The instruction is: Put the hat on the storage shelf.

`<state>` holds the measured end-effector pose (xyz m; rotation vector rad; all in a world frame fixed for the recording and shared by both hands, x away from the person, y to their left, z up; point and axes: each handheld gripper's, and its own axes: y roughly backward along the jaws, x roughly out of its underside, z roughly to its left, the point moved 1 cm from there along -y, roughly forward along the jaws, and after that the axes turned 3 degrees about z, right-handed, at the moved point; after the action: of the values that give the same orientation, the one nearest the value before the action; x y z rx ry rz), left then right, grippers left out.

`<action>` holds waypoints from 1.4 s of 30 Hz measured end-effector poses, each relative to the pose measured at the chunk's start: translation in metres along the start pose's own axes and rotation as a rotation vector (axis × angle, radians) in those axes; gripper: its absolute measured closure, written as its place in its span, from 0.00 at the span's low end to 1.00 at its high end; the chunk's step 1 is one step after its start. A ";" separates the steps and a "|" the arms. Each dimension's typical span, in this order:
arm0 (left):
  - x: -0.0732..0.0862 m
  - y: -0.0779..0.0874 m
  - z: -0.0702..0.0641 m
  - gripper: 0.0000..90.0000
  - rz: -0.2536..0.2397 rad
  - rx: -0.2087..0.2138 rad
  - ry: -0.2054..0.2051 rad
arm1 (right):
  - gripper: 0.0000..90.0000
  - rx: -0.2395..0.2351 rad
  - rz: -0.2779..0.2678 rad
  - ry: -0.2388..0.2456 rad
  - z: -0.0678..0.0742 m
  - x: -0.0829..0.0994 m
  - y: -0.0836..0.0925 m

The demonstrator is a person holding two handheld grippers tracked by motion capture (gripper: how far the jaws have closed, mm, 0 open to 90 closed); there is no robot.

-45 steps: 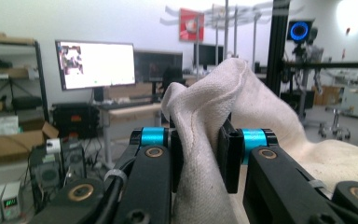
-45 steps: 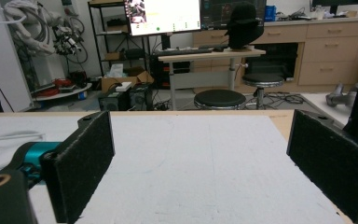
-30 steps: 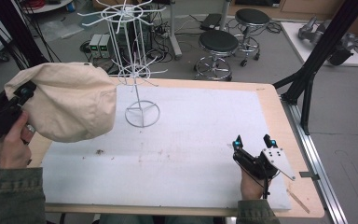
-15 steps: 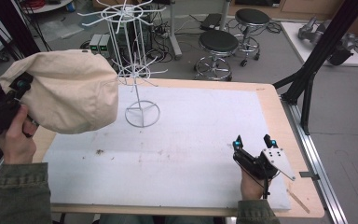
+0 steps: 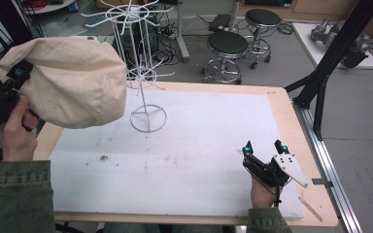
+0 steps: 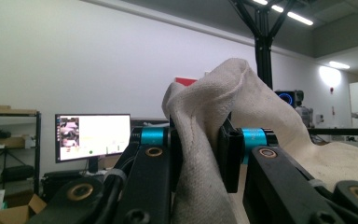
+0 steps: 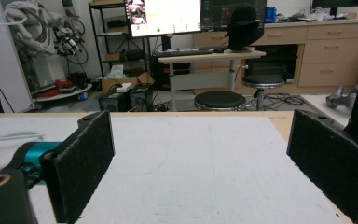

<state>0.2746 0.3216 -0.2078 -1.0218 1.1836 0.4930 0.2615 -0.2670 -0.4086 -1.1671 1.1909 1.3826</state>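
The left gripper's (image 5: pixel 17 74) fingers clench a fold of the cream cloth cap (image 5: pixel 73 80), held aloft over the desk's (image 5: pixel 281 104) left edge beside the white wire rack (image 5: pixel 143 73), while the right gripper (image 5: pixel 264 148) rests released, fingers apart, near the desk's right front corner.

1. The left gripper (image 5: pixel 17 77) has risen at the left edge of the worktop (image 5: pixel 291 126), with the hand (image 5: pixel 14 133) holding it higher than a second ago.
2. The cream cloth hat (image 5: pixel 73 80) clamped in its jaws has lifted with it, and its underside now hangs higher above the worktop's far left corner, beside the white wire stand (image 5: pixel 143 77).
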 end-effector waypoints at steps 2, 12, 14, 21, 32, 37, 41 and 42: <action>-0.005 -0.003 -0.001 0.88 -0.009 0.003 0.001 | 0.07 -0.002 0.003 0.000 0.000 0.000 0.000; -0.026 -0.018 0.006 0.88 -0.075 0.013 0.028 | 0.07 0.004 0.002 -0.002 -0.001 0.000 0.000; -0.029 -0.023 0.008 0.88 -0.092 0.013 0.046 | 0.07 0.001 0.002 0.002 -0.001 0.000 0.000; -0.035 -0.042 0.014 0.88 -0.120 0.007 0.065 | 0.07 -0.002 0.004 0.000 -0.001 0.000 0.000; -0.024 -0.064 0.028 0.88 -0.148 0.002 0.165 | 0.07 -0.004 0.009 -0.005 -0.002 0.000 0.001; -0.017 -0.072 0.029 0.88 -0.130 -0.009 0.195 | 0.07 -0.006 0.006 -0.002 -0.001 0.000 0.001; -0.006 -0.079 0.034 0.88 -0.073 -0.041 0.206 | 0.07 -0.008 0.011 -0.002 -0.001 0.000 0.001; 0.000 -0.080 0.036 0.88 -0.048 -0.036 0.222 | 0.07 -0.008 0.011 -0.002 -0.001 0.000 0.001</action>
<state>0.3559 0.3129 -0.1756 -1.1555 1.3471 0.3706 0.2608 -0.2685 -0.4088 -1.1662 1.1938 1.3976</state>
